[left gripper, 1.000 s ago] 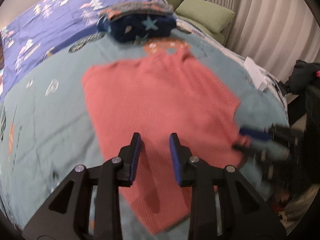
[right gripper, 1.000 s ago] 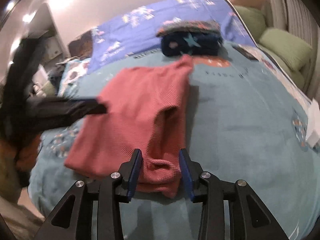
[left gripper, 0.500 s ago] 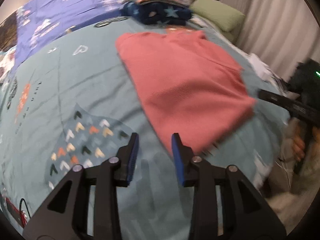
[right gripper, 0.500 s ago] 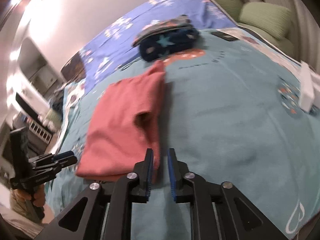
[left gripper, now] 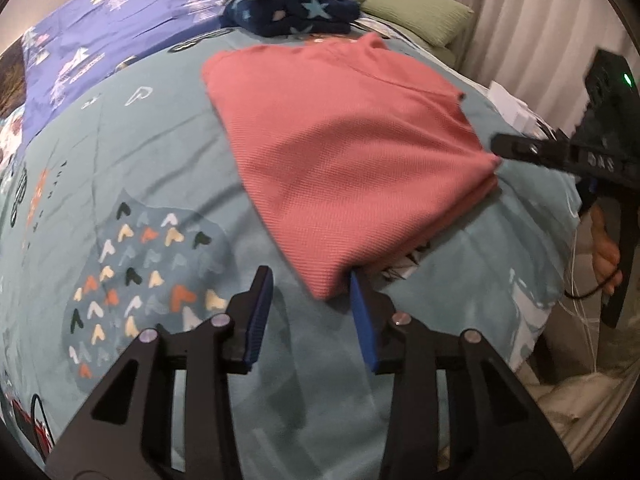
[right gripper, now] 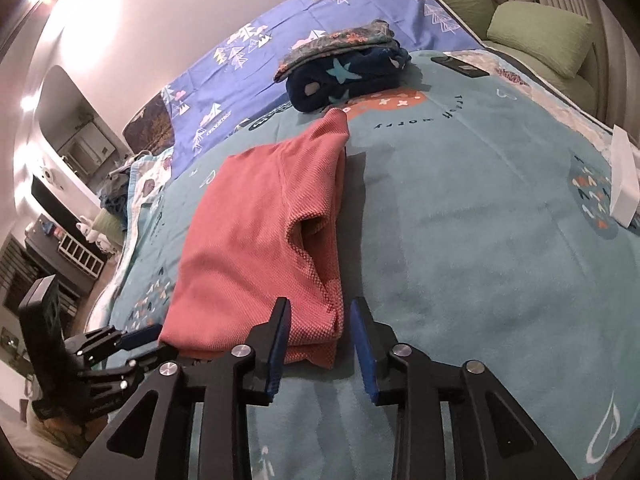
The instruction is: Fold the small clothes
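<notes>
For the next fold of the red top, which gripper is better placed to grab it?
Right, probably. The right gripper is open with the red top's near corner between its fingers. The left gripper is open too, but the corner only reaches one finger.

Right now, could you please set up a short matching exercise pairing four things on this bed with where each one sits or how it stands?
Things:
1. red garment
2. navy star-print bundle
3. green pillow
4. right gripper

Descriptions:
A. open, jaws on either side of a near corner of folded cloth
B. at the far right edge of the bed, by the curtain
C. folded, lying on the teal blanket
D. at the far end of the bed, under a flowered grey cloth

Pairs: 1-C, 2-D, 3-B, 4-A
</notes>
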Available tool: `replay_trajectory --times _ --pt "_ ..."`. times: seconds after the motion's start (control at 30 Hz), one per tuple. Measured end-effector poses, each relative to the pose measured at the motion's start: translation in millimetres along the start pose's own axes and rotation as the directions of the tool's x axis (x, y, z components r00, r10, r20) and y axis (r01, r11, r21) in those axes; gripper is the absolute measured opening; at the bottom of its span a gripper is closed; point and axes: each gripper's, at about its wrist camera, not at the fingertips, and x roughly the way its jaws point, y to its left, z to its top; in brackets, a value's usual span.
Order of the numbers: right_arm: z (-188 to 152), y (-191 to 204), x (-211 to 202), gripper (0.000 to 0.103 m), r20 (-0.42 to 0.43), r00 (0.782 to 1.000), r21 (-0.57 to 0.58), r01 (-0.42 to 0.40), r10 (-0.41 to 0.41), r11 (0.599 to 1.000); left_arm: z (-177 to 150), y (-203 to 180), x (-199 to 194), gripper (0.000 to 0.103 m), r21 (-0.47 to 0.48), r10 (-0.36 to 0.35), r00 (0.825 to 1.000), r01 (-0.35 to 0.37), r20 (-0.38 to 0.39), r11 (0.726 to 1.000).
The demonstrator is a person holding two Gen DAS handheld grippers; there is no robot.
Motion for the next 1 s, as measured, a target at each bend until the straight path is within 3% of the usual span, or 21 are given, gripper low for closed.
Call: replay_trajectory --times 0.13,0.27,0.4,0.57,0.67,0.8,0.93,0.97,1.0 --pt "0 3 3 0.034 -0.004 1.0 -0.005 -0.008 0.008 1.0 0 -9 4 0.041 0.032 0.043 0.999 -0.044 0.004 0.999" --pt "-2 6 5 0.034 -0.011 1.0 -0.01 -0.012 0.012 1.0 8 -7 11 0.042 0.002 0.07 0.997 -0.07 0.011 0.998" --pt "-1 5 2 0.035 -0.007 1.0 -0.009 -0.005 0.005 1.0 3 -4 7 0.03 0.001 0.049 0.999 -0.049 0.006 0.999" --pt "0 -1 0 0.038 -0.001 1.0 0.007 -0.004 0.004 1.0 -2 11 0 0.031 -0.105 0.037 0.999 -0.035 0.019 0.994" --pt "1 -2 2 0.038 -0.002 1.0 0.016 -0.018 0.018 1.0 5 0 3 0.031 -0.082 0.057 0.997 -0.053 0.05 0.995" --pt "-1 3 2 0.038 -0.004 1.0 0.008 -0.026 0.026 1.0 18 -12 11 0.046 -0.068 0.067 0.994 -0.061 0.086 0.996" --pt "-3 3 2 0.039 -0.01 1.0 0.0 -0.024 0.024 1.0 21 -12 18 0.047 -0.077 0.076 0.994 -0.07 0.074 0.995" --pt "-4 2 2 0.04 -0.011 1.0 0.001 -0.026 0.026 1.0 20 -10 18 0.047 -0.083 0.072 0.995 -0.066 0.068 0.994" --pt "-4 2 2 0.04 -0.011 1.0 0.001 -0.027 0.027 1.0 18 -7 17 0.03 -0.09 0.071 0.995 -0.065 0.065 0.994"
